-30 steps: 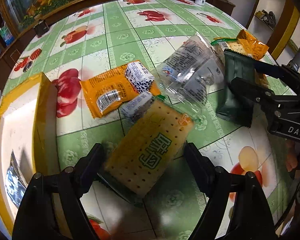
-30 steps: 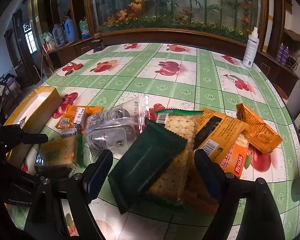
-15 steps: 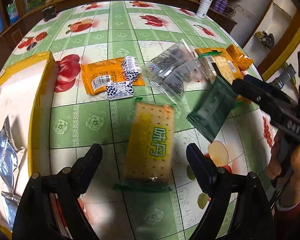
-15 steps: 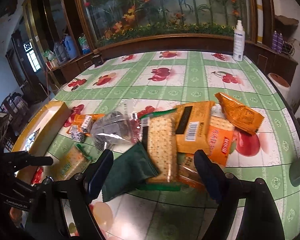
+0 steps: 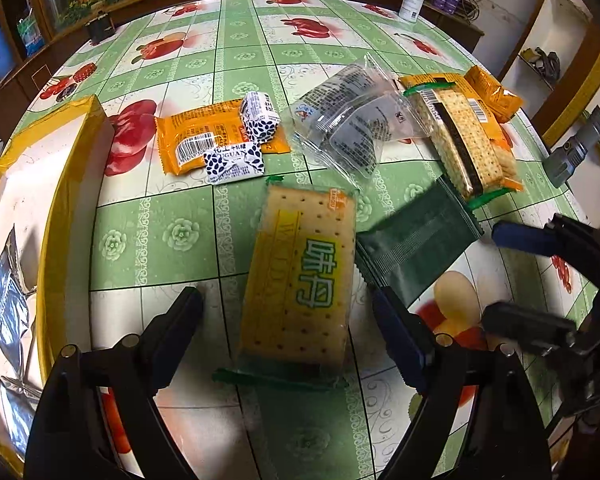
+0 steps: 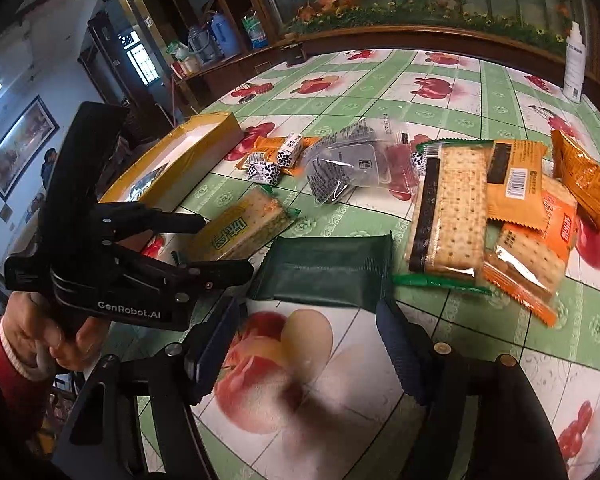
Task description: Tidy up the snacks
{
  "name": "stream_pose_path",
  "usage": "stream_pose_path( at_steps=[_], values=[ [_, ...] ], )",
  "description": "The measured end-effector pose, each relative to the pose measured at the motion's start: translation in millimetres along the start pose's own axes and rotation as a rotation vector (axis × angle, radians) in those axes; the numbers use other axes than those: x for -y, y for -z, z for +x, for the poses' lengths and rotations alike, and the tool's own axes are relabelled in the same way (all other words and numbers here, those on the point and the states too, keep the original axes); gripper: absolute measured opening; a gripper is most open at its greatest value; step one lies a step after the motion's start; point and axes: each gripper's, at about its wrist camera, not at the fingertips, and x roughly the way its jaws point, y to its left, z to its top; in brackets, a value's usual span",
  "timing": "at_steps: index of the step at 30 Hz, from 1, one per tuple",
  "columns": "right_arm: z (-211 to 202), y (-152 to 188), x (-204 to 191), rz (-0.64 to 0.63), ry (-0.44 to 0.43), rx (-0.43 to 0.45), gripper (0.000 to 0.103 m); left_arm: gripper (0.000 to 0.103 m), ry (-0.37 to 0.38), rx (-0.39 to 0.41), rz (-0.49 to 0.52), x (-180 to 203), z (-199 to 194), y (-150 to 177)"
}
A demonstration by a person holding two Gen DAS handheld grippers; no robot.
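Note:
A yellow cracker pack lies flat on the table between the fingers of my open left gripper, not gripped; it also shows in the right wrist view. A dark green packet lies just beyond my open, empty right gripper and beside the cracker pack in the left wrist view. More snacks lie behind: an orange packet, two blue-spotted sweets, a clear pack, a long cracker pack and orange packs.
A yellow-rimmed box stands at the left, holding silver wrappers; it also shows in the right wrist view. A white spray bottle stands at the table's far edge. A grey flashlight-like object lies at the right edge.
Both grippers have pulled back from the snacks. The yellow cracker pack and the green packet now lie nearer me on the table, side by side. The right gripper no longer straddles the green packet.

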Motion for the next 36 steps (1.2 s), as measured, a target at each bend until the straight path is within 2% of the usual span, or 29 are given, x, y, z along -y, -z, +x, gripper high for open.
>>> stream_pose_path(
  at_steps=[2, 5, 6, 7, 9, 10, 13, 16, 19, 20, 22, 24, 30, 36],
  values=[
    [-1.5, -6.3, 2.7, -0.013, 0.001, 0.027, 0.07, 0.087, -0.006, -0.007, -0.004, -0.3, 1.1, -2.8],
    [1.2, -23.4, 5.1, -0.062, -0.055, 0.064, 0.068, 0.087, 0.002, -0.01, -0.032, -4.5, 1.2, -6.1],
    [3.7, -29.2, 6.8, -0.085, -0.036, 0.073, 0.066, 0.087, 0.001, -0.008, -0.045, -6.6, 1.6, -7.5],
    [7.2, -36.0, 9.2, -0.102, 0.019, 0.078, 0.066, 0.087, -0.007, -0.007, -0.058, -9.2, 2.5, -9.6],
    [12.8, -45.9, 18.4, -0.104, 0.208, 0.092, 0.066, 0.087, -0.025, -0.001, -0.07, -11.1, 4.2, -11.8],
    [13.1, -47.5, 22.9, -0.091, 0.266, 0.106, 0.063, 0.087, -0.038, 0.003, -0.071, -11.3, 5.4, -12.6],
    [18.8, -48.4, 34.1, -0.04, 0.374, 0.101, 0.061, 0.087, -0.093, 0.021, -0.04, -6.5, 9.4, -12.0],
    [14.0, -45.6, 37.6, 0.003, 0.423, 0.146, 0.064, 0.087, -0.087, 0.053, -0.032, -5.3, 9.7, -10.7],
    [26.9, -47.8, 41.3, 0.031, 0.386, 0.102, 0.063, 0.087, -0.09, 0.068, -0.047, -8.1, 10.1, -12.1],
    [33.1, -48.5, 40.2, 0.02, 0.398, 0.087, 0.063, 0.086, -0.093, 0.072, -0.05, -9.1, 9.9, -12.5],
    [42.8, -46.1, 41.5, 0.006, 0.432, 0.046, 0.057, 0.076, -0.098, 0.086, -0.058, -11.1, 8.0, -13.1],
    [39.4, -44.7, 45.8, 0.031, 0.436, 0.06, 0.049, 0.044, -0.097, 0.103, -0.06, -12.7, 3.7, -13.7],
    [-8.8, -33.3, 58.5, 0.158, 0.315, 0.179, 0.048, 0.044, -0.058, 0.102, -0.066, -10.9, -1.7, -8.3],
    [-49.2, -20.0, 45.4, 0.212, 0.205, 0.257, 0.048, 0.044, -0.033, 0.156, -0.086, 0.1, -31.7, 5.9]
  ],
)
